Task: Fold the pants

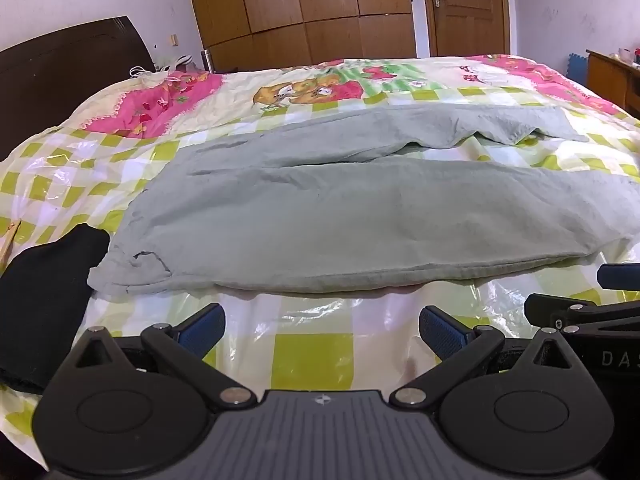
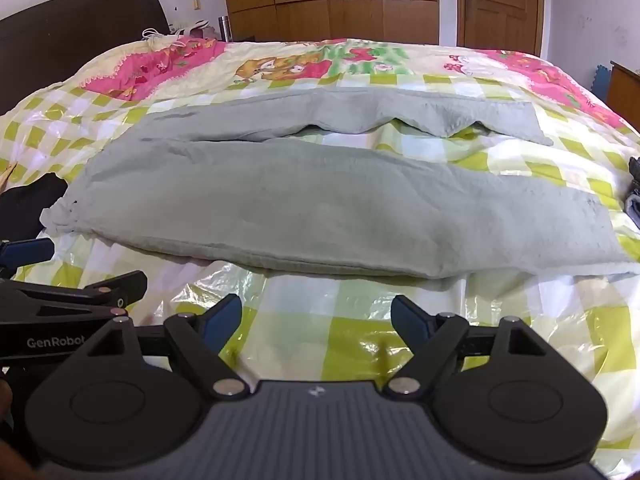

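Note:
Pale grey-green pants (image 1: 340, 216) lie spread flat across the bed, waistband to the left, two legs running to the right with a gap between them. The right wrist view shows the same pants (image 2: 300, 204). My left gripper (image 1: 322, 330) is open, hovering over the sheet just short of the pants' near edge, nothing between its blue pads. My right gripper (image 2: 316, 322) is also open and empty, at the same near edge. The right gripper's side (image 1: 580, 312) shows at the left view's right border; the left gripper's side (image 2: 72, 296) shows at the right view's left border.
The bed carries a glossy green-checked sheet (image 1: 312, 356) with pink cartoon prints at the far side. A black garment (image 1: 44, 300) lies left of the waistband. A dark headboard (image 1: 60, 68) stands at the left, wooden wardrobe and door behind. A dark object (image 2: 634, 192) sits at the right edge.

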